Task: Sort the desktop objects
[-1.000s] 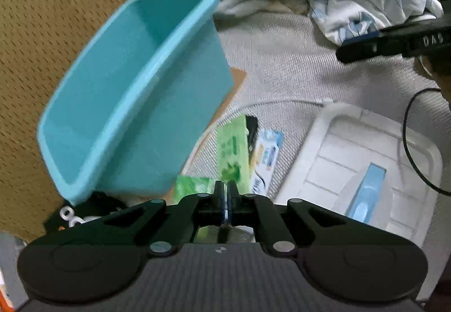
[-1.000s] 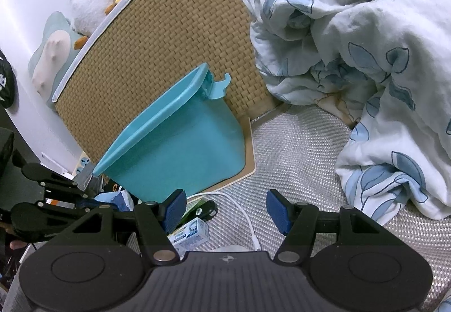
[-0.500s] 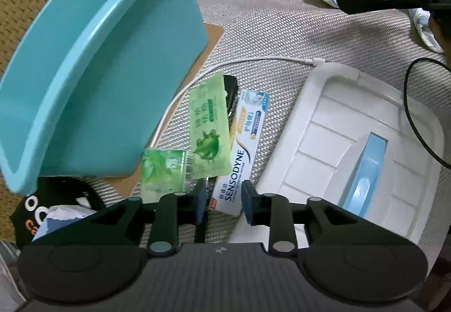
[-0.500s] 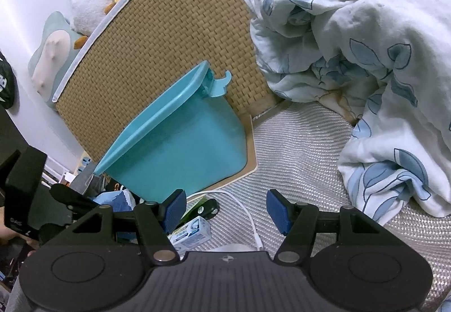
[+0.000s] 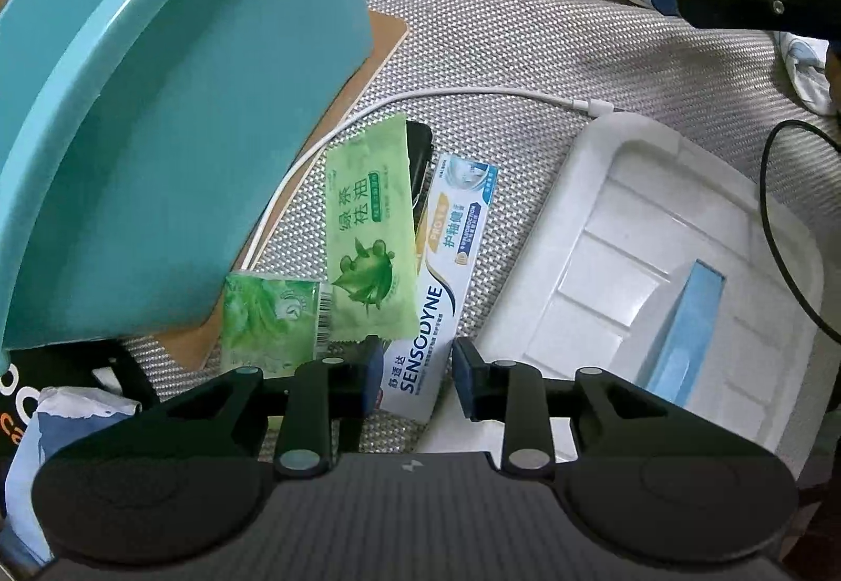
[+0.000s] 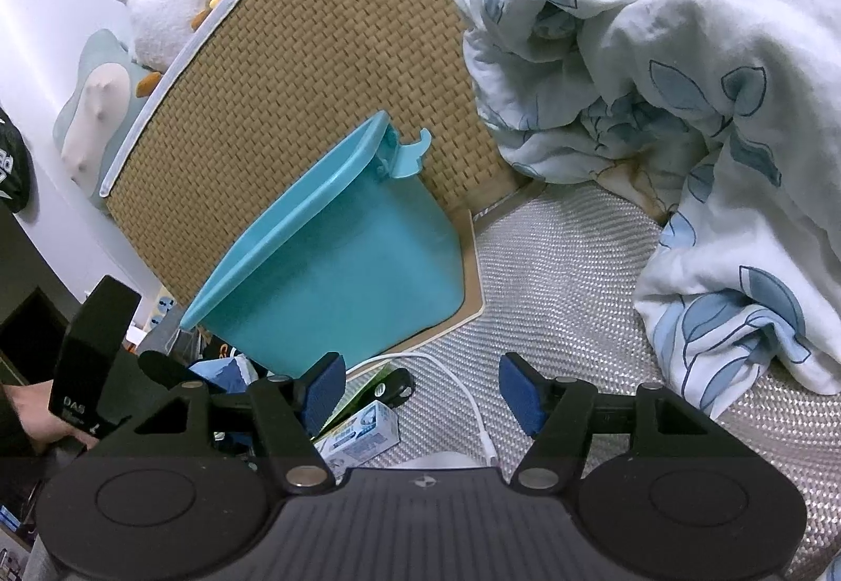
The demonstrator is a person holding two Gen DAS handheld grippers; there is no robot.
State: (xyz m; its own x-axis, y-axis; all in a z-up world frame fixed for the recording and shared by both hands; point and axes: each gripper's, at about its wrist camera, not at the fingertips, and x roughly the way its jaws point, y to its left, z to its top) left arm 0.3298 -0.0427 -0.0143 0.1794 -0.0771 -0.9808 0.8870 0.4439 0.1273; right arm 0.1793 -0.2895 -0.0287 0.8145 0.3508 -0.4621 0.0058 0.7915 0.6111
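Left gripper (image 5: 411,376) over the toothpaste box, jaws part spread and pinching nothing; right gripper (image 6: 421,392) spread wide in the air with nothing between its jaws.

The toothpaste box (image 5: 440,297) lies flat on the woven grey mat (image 5: 525,34), its near end between the left fingertips without touching them, its long axis running away from the jaws and leaning slightly right. A green sachet (image 5: 370,239) overlaps its left edge on almost the same line, and a smaller green packet (image 5: 268,318) sits at the sachet's near-left corner. A white cable (image 5: 447,95) curves past their far ends. The teal bin (image 5: 173,108) stands to the left against a wicker panel (image 6: 326,55), a white tray (image 5: 657,260) lies to the right, and a leaf-print quilt (image 6: 657,55) is heaped beyond.
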